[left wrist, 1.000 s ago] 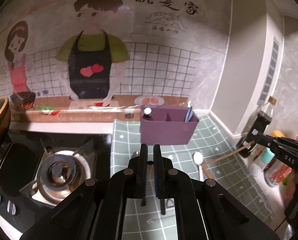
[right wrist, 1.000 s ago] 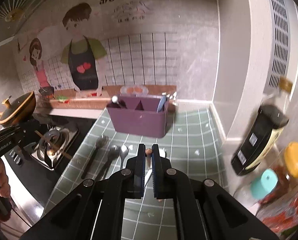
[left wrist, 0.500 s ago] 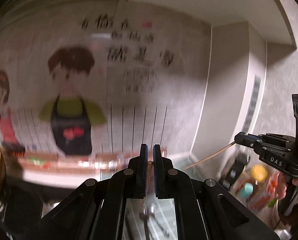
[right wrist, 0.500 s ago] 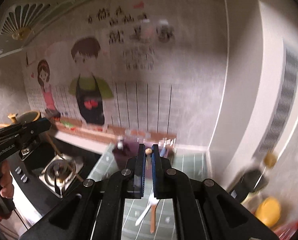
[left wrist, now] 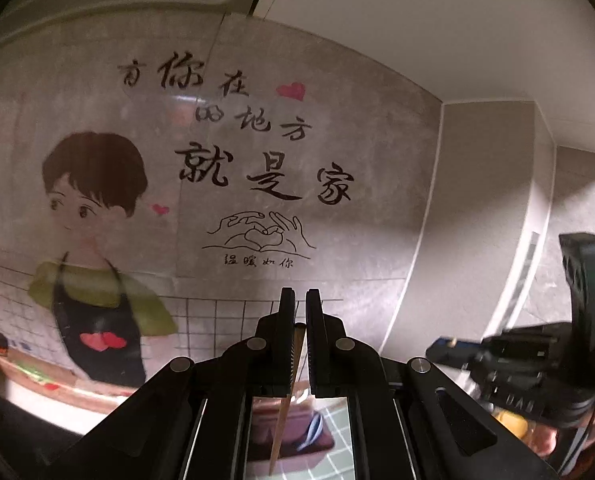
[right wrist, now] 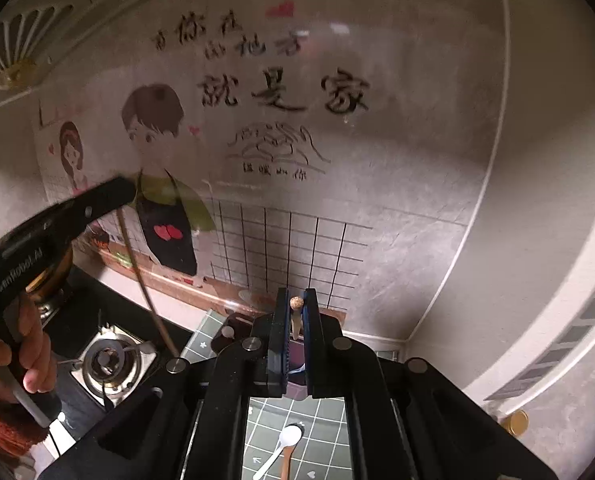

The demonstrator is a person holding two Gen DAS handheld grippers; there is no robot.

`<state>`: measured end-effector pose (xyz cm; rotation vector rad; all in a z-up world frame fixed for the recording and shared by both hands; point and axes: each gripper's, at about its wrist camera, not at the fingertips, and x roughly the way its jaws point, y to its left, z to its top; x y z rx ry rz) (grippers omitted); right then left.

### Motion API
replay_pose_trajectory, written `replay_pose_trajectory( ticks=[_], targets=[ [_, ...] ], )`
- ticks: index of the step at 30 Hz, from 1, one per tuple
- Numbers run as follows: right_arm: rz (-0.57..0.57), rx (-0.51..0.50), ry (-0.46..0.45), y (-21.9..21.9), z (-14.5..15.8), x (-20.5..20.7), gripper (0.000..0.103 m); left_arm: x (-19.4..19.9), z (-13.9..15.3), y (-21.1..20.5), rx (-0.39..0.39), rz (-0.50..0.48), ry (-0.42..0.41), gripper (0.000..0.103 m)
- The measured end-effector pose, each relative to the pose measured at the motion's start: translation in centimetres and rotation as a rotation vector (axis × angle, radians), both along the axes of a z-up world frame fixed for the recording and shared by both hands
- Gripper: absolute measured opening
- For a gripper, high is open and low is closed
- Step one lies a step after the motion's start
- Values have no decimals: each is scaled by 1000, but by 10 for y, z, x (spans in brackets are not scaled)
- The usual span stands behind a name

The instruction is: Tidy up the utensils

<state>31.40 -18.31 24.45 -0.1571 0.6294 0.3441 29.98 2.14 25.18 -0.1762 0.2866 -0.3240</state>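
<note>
My left gripper (left wrist: 300, 307) is shut on a thin wooden chopstick (left wrist: 283, 404) that hangs down between its fingers. It is raised above the purple utensil holder (left wrist: 321, 446), which shows below through the gripper frame with a blue utensil (left wrist: 310, 431) in it. My right gripper (right wrist: 296, 295) is shut on a wooden stick with a rounded end (right wrist: 295, 304). In the right wrist view the left gripper (right wrist: 117, 190) is up at the left with its chopstick (right wrist: 145, 280) dangling, and the holder (right wrist: 227, 330) is mostly hidden behind my fingers. A white spoon (right wrist: 291, 436) lies on the green tiled counter (right wrist: 329, 424).
A gas burner (right wrist: 105, 360) and a pot (right wrist: 53, 272) sit at the left on the black hob. The decorated wall (left wrist: 257, 184) is close ahead and a corner wall (right wrist: 537, 280) stands at the right. A gold-capped bottle (right wrist: 515, 422) is at the far right. A hand (right wrist: 25, 356) holds the left gripper.
Both grippers have risen well above the counter, each still holding its stick. The holder has dropped to the bottom of both views and the wall now fills them.
</note>
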Motion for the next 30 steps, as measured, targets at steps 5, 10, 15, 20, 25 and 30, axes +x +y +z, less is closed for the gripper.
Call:
replay_pose_trajectory(
  ticks=[5, 10, 15, 20, 25, 30],
  targets=[
    [5, 17, 96, 2, -38, 36, 6, 42, -43, -1, -23, 14, 49, 5],
    [8, 12, 198, 3, -80, 71, 6, 79, -87, 5, -39, 32, 132, 5],
    [10, 15, 284, 2, -118, 97, 6, 100, -126, 8, -37, 41, 212, 5],
    [20, 6, 358, 8, -152, 111, 6, 118, -158, 2, -33, 25, 308, 5],
    [24, -6, 387, 12, -169, 118, 6, 126, -179, -5, -17, 5, 366, 5],
    [31, -17, 391, 15, -176, 119, 6, 128, -193, -7, -20, 5, 401, 8]
  ],
)
